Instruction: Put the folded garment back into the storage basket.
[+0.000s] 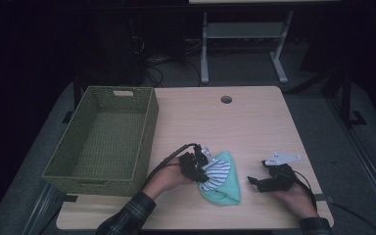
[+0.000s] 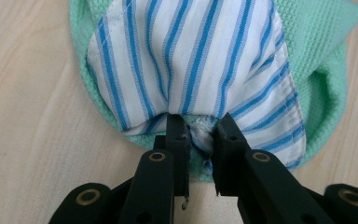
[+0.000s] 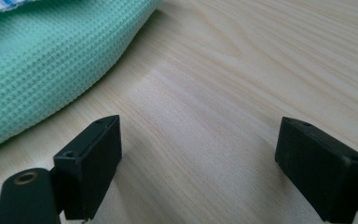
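Observation:
A blue-and-white striped cloth lies bunched on top of a mint-green waffle cloth near the table's front edge. My left gripper is shut on the near edge of both cloths; in the left gripper view its jaws pinch the striped cloth and the green cloth beneath it, at the left gripper. To the right of the cloths my right gripper rests just above the wood, open and holding nothing. In the right gripper view the right gripper points at bare table, with the green cloth to its left.
An olive woven basket stands on the left part of the table. A round cable hole sits near the far edge. White desk legs and cables lie on the dark floor beyond.

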A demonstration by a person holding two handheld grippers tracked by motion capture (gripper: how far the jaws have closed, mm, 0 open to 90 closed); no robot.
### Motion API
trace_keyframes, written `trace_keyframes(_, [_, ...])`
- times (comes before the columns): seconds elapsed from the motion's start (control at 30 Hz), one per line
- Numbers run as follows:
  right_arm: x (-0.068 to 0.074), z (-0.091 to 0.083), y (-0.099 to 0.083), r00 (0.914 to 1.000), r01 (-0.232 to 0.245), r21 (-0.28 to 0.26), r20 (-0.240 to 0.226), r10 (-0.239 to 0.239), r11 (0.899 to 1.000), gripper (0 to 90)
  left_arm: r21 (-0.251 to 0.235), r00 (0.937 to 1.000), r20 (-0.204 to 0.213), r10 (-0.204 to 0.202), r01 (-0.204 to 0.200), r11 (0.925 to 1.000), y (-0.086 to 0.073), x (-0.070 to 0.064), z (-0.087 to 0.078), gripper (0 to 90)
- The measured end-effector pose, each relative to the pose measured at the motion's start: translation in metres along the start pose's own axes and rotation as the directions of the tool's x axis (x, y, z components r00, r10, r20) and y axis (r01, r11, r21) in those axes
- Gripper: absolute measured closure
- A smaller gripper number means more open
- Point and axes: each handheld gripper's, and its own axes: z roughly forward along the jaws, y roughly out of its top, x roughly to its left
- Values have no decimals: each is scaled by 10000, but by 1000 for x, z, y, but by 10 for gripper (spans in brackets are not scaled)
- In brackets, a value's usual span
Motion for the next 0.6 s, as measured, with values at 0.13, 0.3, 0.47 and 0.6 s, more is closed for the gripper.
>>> trace_keyframes(0.13, [0, 0, 0, 10000, -56, 28, -4, 56, 10000, 142, -152, 10000, 44, -27, 28, 9999, 1, -1, -5, 787])
trace_keyframes(0.3, [1, 0, 0, 10000, -73, 36, -2, 73, 10000, 142, -499, 9999, 33, -126, 127, 9987, 5, -2, -17, 787])
trace_keyframes(0.47, [1, 0, 0, 10000, -73, 31, -3, 73, 10000, 142, -600, 9998, 55, -181, 184, 9980, 8, -2, -24, 786])
trace_keyframes(0.6, [1, 0, 0, 10000, -76, 44, 0, 76, 10000, 140, -621, 9999, -20, -153, 151, 9980, 12, -2, -34, 785])
